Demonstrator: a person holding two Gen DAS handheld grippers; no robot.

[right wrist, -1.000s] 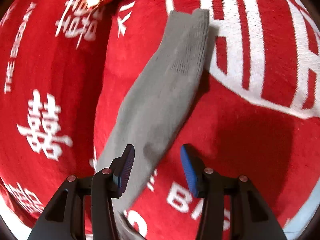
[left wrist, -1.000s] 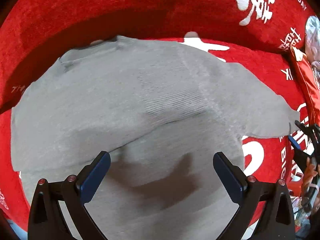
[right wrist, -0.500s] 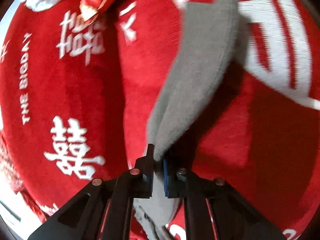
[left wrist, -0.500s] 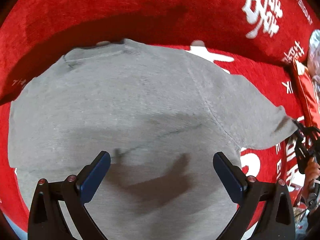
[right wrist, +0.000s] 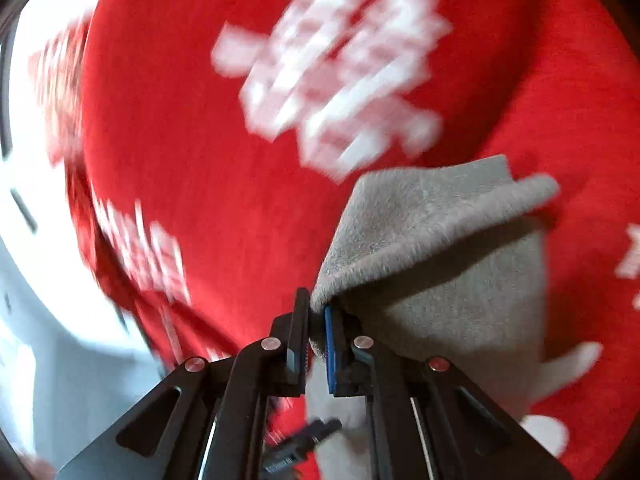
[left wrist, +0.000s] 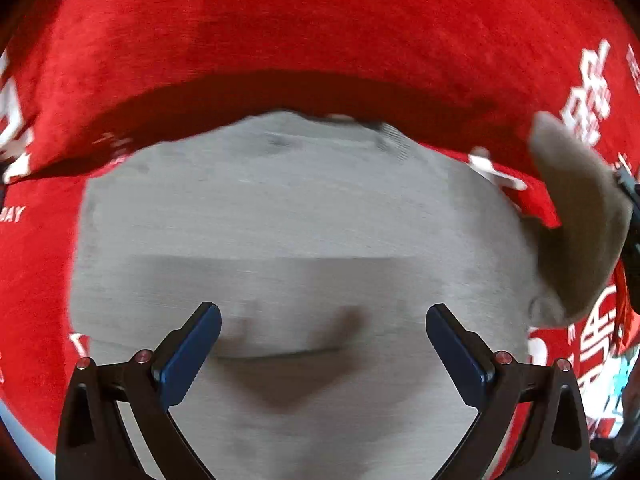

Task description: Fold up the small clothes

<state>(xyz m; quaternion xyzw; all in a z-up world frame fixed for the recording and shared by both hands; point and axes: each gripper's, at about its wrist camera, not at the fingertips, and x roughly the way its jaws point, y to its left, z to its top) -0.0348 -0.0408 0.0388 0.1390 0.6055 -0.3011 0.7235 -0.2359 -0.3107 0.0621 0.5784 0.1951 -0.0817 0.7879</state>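
A small grey knit sweater (left wrist: 280, 220) lies spread flat on a red blanket, neckline toward the far side. My left gripper (left wrist: 323, 340) hovers open above its lower body, nothing between the blue pads. At the right edge of the left wrist view the sweater's sleeve (left wrist: 580, 216) is lifted off the blanket and curled over. In the right wrist view my right gripper (right wrist: 317, 336) is shut on the grey sleeve (right wrist: 432, 248), which drapes from the pads up and to the right over the sweater's body.
The red blanket (left wrist: 320, 32) with white characters covers the surface all around. A pale floor or wall (right wrist: 36, 320) shows at the left of the right wrist view, past the blanket's edge. The picture there is blurred by motion.
My right gripper closed on the sleeve and has lifted it, swinging it toward the sweater's body. The left gripper slid across the sweater, still open.
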